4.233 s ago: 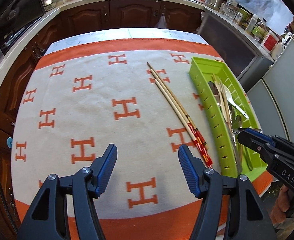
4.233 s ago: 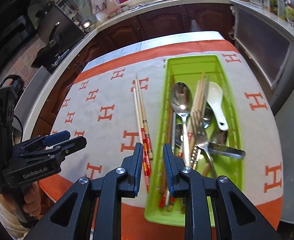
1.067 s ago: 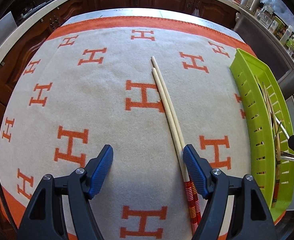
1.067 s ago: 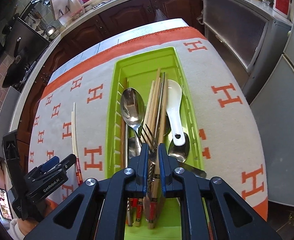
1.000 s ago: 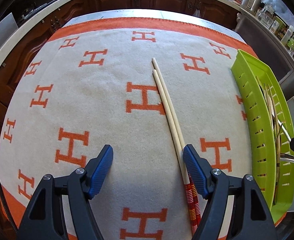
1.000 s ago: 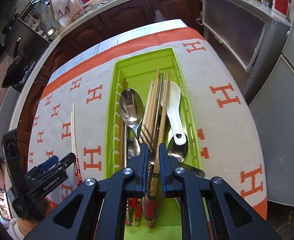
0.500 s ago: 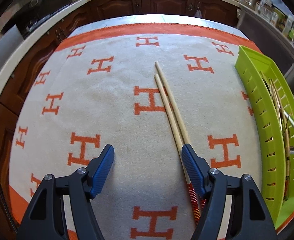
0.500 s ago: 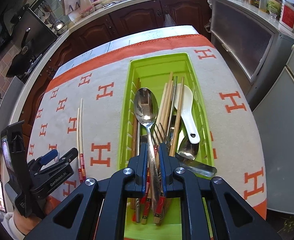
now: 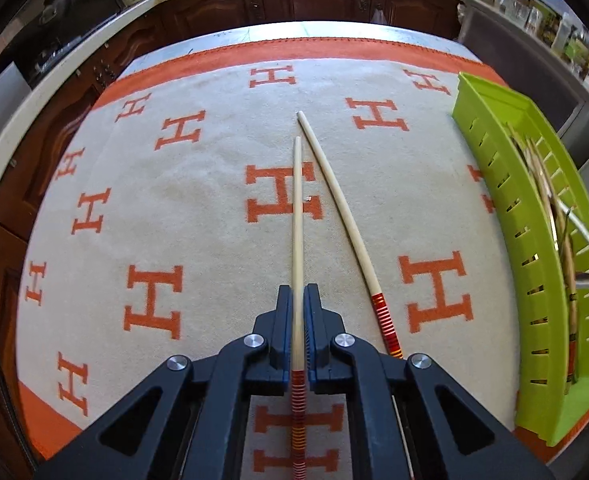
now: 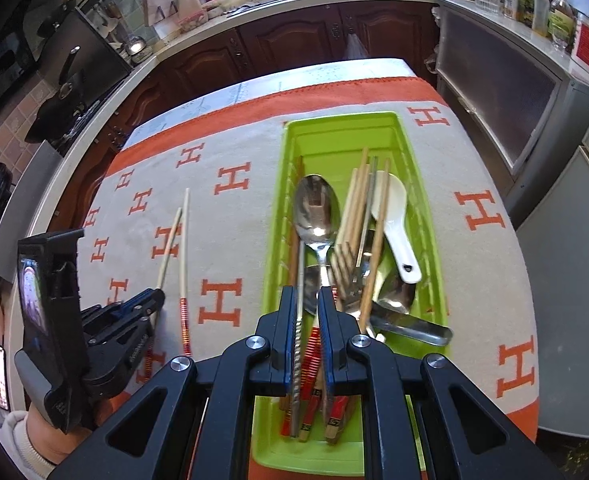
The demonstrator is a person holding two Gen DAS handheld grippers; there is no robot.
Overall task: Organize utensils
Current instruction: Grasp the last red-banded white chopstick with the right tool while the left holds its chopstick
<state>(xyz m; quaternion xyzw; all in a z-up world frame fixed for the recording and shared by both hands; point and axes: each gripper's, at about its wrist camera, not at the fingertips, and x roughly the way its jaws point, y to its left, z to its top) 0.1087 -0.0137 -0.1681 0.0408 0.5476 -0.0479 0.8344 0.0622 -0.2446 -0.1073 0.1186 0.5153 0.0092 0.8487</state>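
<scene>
Left gripper (image 9: 298, 300) jaws just closed, clamping 1 chopstick (image 9: 297, 216); 1 loose chopstick (image 9: 344, 216) on cloth; right gripper (image 10: 308, 300) jaws grasping spoon (image 10: 316, 216)

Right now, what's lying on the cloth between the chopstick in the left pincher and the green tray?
The other chopstick lies loose there, between the held chopstick and the green tray, with bare cloth either side. The left wrist view shows it.

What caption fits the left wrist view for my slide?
Left gripper shut on one chopstick over the patterned cloth; its twin lies beside it, green tray at right.
</scene>
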